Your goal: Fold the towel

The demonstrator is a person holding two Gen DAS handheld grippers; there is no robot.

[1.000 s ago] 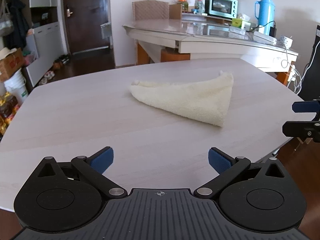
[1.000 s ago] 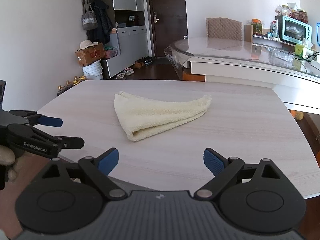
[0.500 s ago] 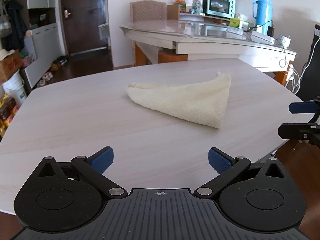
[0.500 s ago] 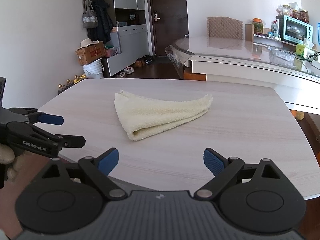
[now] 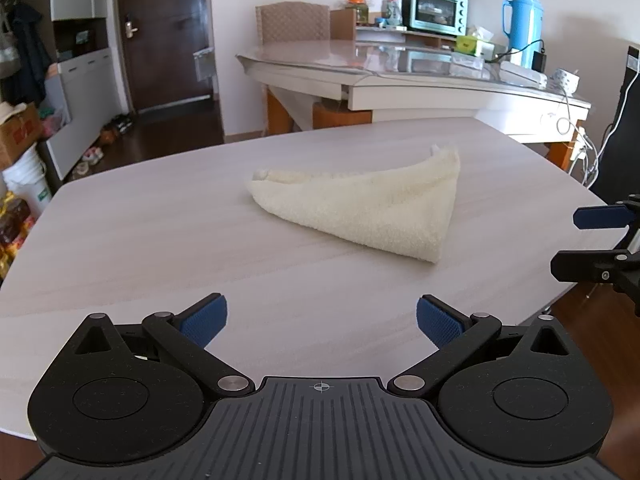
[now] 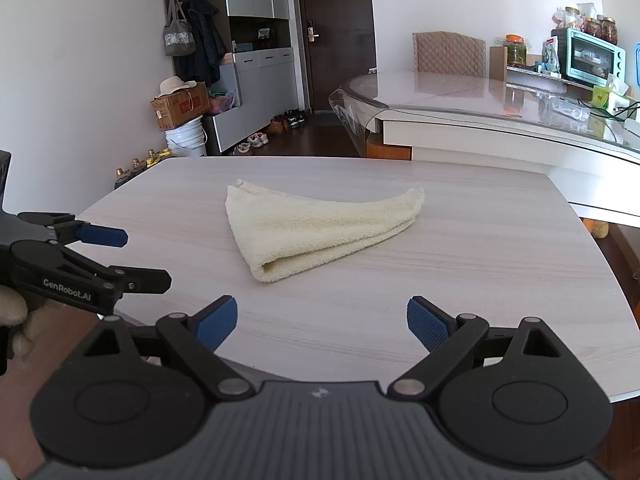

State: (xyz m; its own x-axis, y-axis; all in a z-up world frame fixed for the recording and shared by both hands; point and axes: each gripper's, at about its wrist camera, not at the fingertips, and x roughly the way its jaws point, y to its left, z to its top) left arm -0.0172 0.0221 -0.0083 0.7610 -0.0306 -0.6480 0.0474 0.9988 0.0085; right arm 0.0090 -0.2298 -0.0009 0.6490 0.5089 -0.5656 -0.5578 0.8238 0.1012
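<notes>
Cream terry towel (image 5: 372,212), folded into a rough triangle, is seen lying flat mid-way across the pale wood-grain tabletop (image 5: 140,240). Black left gripper with blue pads (image 5: 321,319) is held released, jaws spread wide, nothing grasped, low over the near table edge, well apart from the towel. Black right gripper with blue pads (image 6: 322,319) is likewise spread wide and empty, near the table edge, apart from the towel (image 6: 320,228).
</notes>
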